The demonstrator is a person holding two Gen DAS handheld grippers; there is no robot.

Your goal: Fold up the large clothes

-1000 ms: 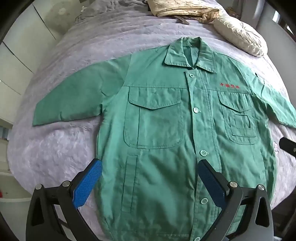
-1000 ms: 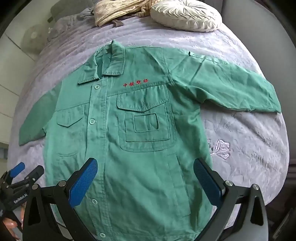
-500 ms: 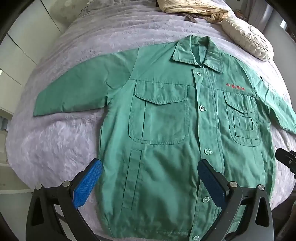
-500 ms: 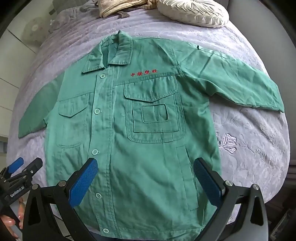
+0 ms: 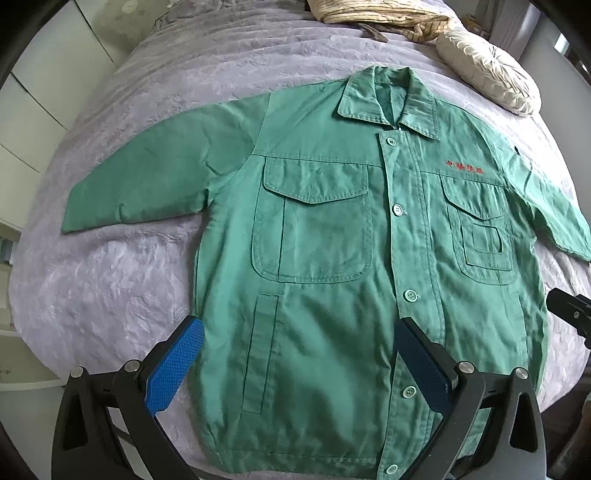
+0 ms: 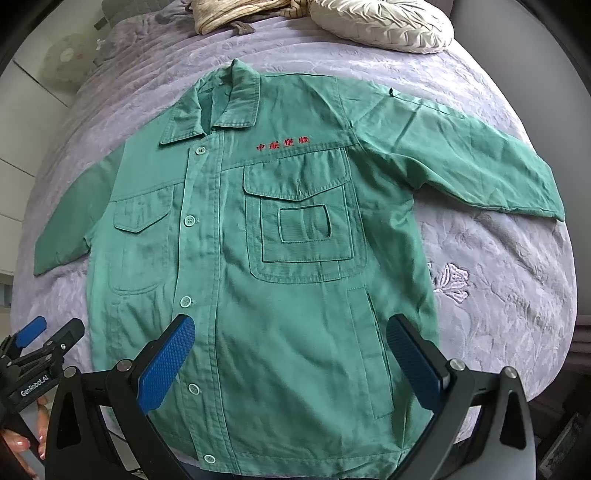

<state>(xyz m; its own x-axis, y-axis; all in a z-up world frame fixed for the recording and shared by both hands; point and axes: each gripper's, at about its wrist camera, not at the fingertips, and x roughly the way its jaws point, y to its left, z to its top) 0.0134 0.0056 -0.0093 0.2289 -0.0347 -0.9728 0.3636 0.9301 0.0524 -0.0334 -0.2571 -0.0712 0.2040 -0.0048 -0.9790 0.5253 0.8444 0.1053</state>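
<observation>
A big green jacket [image 5: 332, 258] lay flat and buttoned on a bed [image 5: 110, 288] with a purple cover, both sleeves spread out to the sides. The left claw [image 5: 295, 365] hung over the bottom of the jacket, wide open and holding nothing. The right claw [image 6: 291, 362] was just the same, wide open and empty, and a cream pillow [image 6: 380, 22] sat at the top of the bed.
</observation>
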